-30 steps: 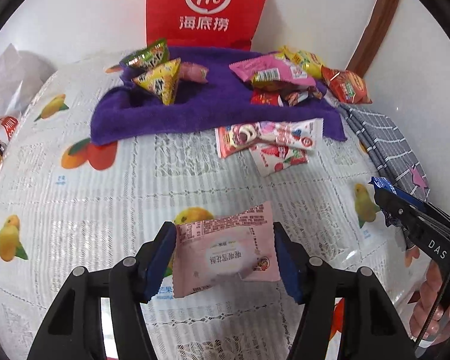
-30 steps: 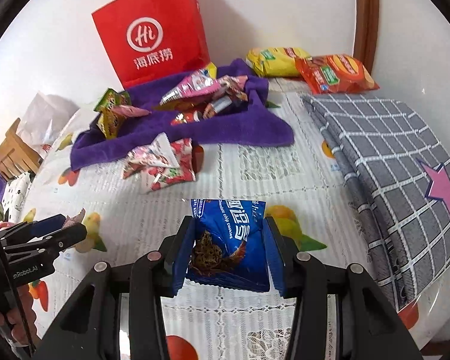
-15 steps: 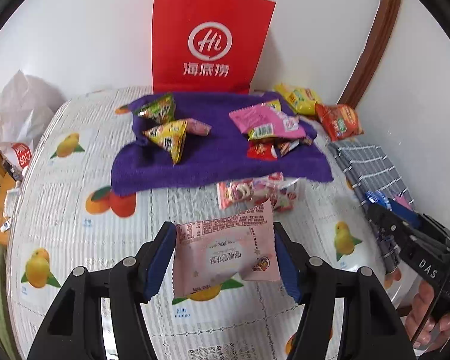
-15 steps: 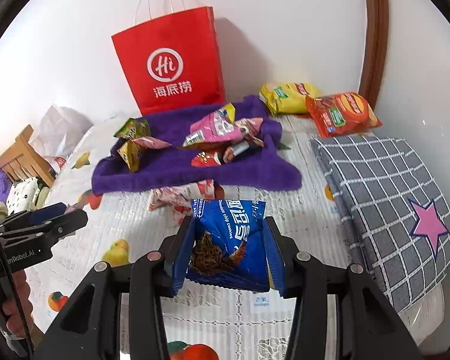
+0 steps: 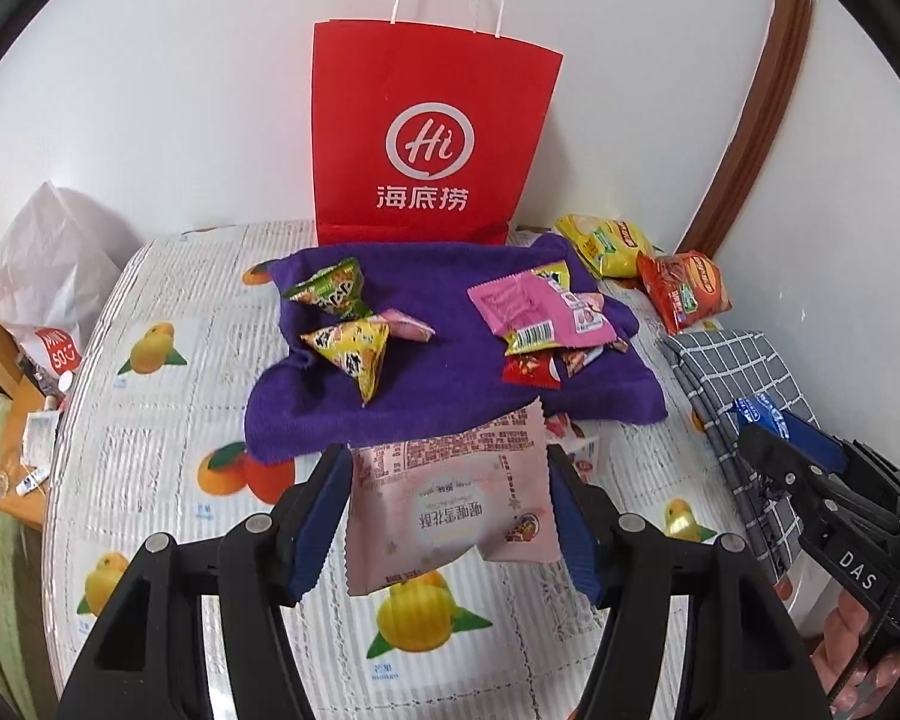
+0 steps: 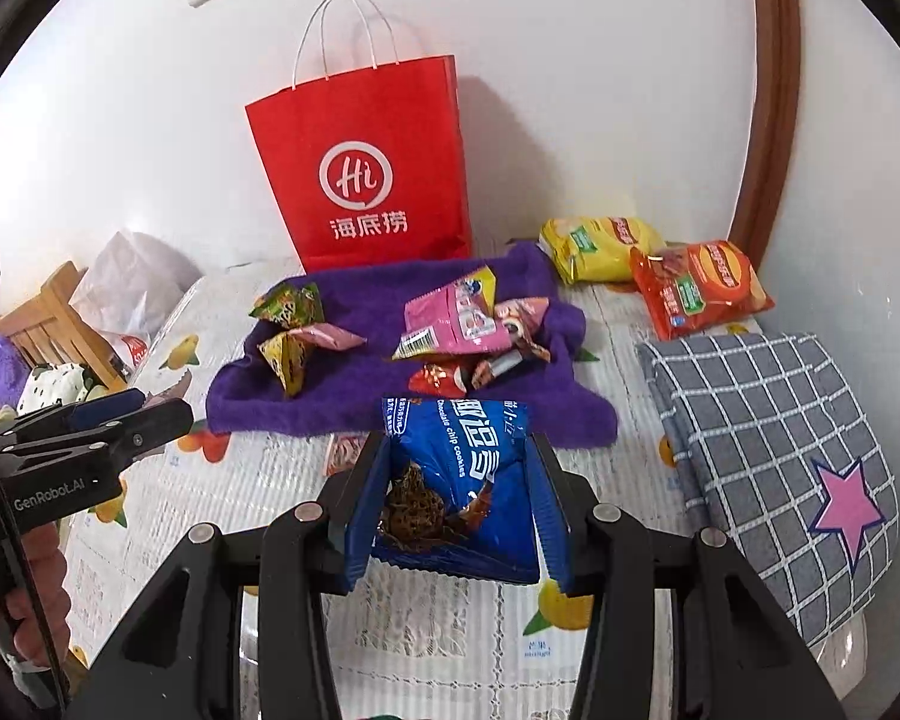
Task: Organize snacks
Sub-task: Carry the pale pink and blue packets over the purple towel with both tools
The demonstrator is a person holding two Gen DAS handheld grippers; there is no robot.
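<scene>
My left gripper (image 5: 450, 510) is shut on a pale pink snack packet (image 5: 450, 498) and holds it above the table. My right gripper (image 6: 456, 492) is shut on a blue chocolate chip cookie bag (image 6: 462, 474), also held in the air. A purple towel (image 5: 438, 384) lies on the table with several small snack packets on it, among them a pink packet (image 5: 540, 306) and yellow-green triangular packets (image 5: 354, 348). A red paper bag (image 5: 432, 144) stands upright behind the towel against the wall. The right gripper also shows at the right edge of the left wrist view (image 5: 768, 450).
A yellow bag (image 6: 600, 246) and an orange-red bag (image 6: 696, 288) lie at the back right corner. A folded grey checked cloth with a pink star (image 6: 768, 450) lies on the right. More packets (image 6: 342, 450) lie just before the towel. A wooden chair (image 6: 48, 324) stands at the left.
Both grippers have risen and drawn back from the table with their packets still held. The whole red bag now shows in both views.
</scene>
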